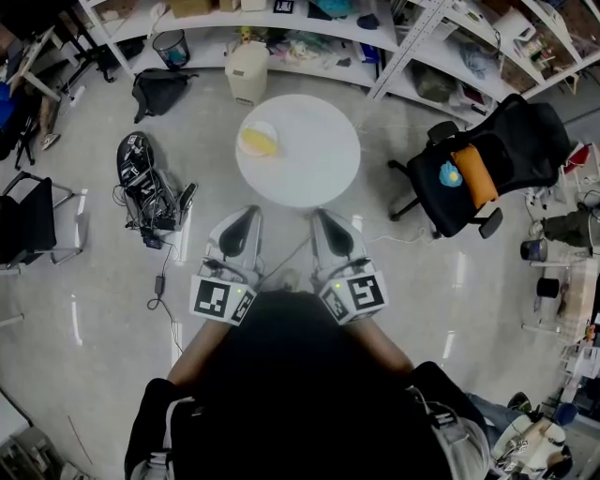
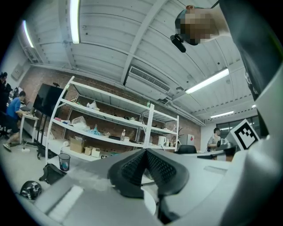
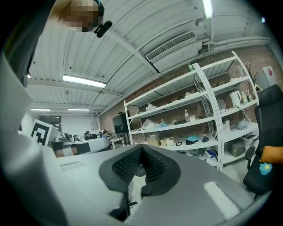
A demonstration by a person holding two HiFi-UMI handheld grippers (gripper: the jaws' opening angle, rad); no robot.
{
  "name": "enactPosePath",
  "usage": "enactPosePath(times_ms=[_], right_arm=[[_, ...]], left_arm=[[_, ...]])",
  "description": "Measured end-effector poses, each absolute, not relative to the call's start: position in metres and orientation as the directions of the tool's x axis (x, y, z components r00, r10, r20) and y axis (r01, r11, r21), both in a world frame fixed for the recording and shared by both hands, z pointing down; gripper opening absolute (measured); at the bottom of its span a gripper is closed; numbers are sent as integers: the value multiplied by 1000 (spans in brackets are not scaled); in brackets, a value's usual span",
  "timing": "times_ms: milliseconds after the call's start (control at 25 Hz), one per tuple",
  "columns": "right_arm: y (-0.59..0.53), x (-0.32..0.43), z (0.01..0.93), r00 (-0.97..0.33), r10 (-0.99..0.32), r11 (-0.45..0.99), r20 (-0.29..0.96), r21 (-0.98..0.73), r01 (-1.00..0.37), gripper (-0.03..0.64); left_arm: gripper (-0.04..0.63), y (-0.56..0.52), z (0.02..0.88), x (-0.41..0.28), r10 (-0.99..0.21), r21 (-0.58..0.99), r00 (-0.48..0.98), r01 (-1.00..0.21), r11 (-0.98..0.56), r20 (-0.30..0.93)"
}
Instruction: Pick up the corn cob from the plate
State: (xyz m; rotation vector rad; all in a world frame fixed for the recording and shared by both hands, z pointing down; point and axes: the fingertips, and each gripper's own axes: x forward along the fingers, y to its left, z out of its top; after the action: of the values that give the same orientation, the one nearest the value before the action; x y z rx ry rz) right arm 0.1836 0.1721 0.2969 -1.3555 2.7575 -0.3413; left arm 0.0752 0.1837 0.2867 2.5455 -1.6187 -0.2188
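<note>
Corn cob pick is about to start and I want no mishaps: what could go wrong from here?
1. The left gripper and right gripper are shut and short of the table; reaching in shut could knock the corn cob away.
2. The plate sits at the table's edge; a push could slide it off.

Shiny pale grey floor point(image 1: 94, 281). Round white table point(image 1: 314, 164) near middle. White metal shelves point(image 1: 319, 28) along red-brown brick wall point(image 2: 42, 79). Black office chair with orange cushion point(image 1: 487, 169) at right. Bright strip lights point(image 2: 74, 20) on white ceiling point(image 2: 115, 39).
</note>
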Motion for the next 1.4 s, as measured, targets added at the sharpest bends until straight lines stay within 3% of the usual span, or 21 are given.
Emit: enactPosePath(times_ms=[680,1400], right_arm=[[146,166,299,-661,-750,637,38,-230,-736,8],[30,85,326,-619,-776,586,120,-226,-778,9]], left_arm=[[3,175,294,54,-938,169,345,-923,-347,-42],[3,45,310,-30,-921,205,389,-900,-385,-23]])
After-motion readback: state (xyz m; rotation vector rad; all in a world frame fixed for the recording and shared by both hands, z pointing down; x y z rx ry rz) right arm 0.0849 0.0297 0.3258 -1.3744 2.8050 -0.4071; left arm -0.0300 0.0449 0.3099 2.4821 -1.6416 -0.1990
